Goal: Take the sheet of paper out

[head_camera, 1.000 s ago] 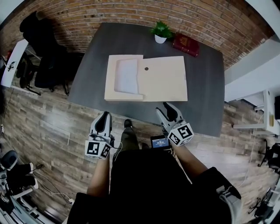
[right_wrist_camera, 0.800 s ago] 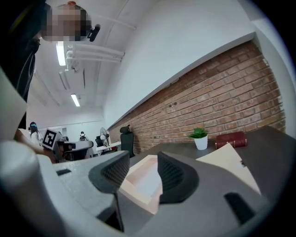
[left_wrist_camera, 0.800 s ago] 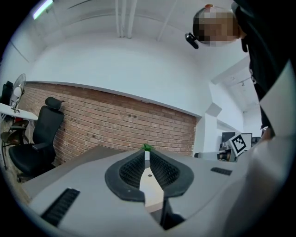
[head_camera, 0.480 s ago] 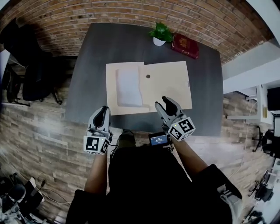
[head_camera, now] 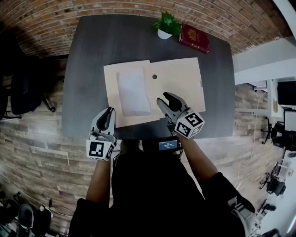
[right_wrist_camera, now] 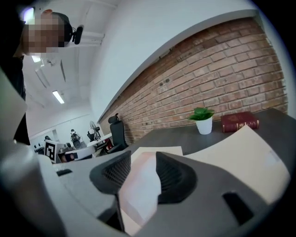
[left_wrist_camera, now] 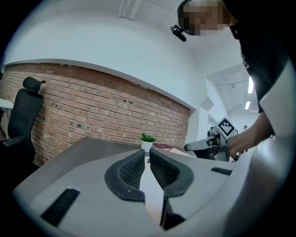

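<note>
White rectangular sheet [head_camera: 133, 91] in flat tan folder [head_camera: 178, 85]; matte grey table [head_camera: 92, 51].

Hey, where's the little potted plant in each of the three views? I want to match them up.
Head view: the potted plant is at top centre, at the far edge of the table, left of the red book.
Left gripper view: small, near the picture's centre, at the table's far end.
Right gripper view: right of centre, left of the red book.
Shared landmark: the brick wall behind the plant in all three.
</note>
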Demonstrator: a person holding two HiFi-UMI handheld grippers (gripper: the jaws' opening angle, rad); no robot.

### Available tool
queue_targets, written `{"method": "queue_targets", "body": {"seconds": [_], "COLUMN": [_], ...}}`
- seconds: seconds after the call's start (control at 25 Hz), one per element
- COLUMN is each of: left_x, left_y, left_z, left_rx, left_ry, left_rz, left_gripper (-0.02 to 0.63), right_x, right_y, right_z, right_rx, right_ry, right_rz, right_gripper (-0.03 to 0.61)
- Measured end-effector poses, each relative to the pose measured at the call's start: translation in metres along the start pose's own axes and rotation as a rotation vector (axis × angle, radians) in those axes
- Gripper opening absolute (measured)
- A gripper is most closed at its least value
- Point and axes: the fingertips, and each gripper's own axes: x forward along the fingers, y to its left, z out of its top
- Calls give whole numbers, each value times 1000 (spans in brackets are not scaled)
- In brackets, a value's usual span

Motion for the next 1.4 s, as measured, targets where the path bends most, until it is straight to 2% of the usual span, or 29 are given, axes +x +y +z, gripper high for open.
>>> {"method": "queue_targets", "body": {"seconds": [0.36, 0.64, 0.92, 1.12, 1.16, 1.24, 1.4], "left_x": [32, 37, 48, 50, 51, 52, 53], "left_y": [17, 22, 20, 24, 24, 25, 26], "left_z": [-33, -45, -44, -43, -41, -41, -41], "left_rx": [35, 3, -10, -57, -58, -59, -63], "left_ry": [55, 87, 79, 62, 58, 61, 65], "left_rz": [8, 19, 12, 21, 20, 18, 15], "left_gripper": [28, 28, 28, 28, 28, 28, 28], "right_x": [57, 91, 109, 113, 114, 114, 115], "right_y": [-33, -48, -48, -47, -46, -46, -50], "right_z": [-50, -96, -130, -142, -143, -146, -149], "right_rx": [105, 164, 101, 1, -9, -32, -46], "right_ry": [208, 385, 552, 635, 647, 669, 678], "right_rz": [33, 49, 57, 56, 60, 65, 63], "right_gripper": [172, 172, 172, 163, 149, 81, 41]}}
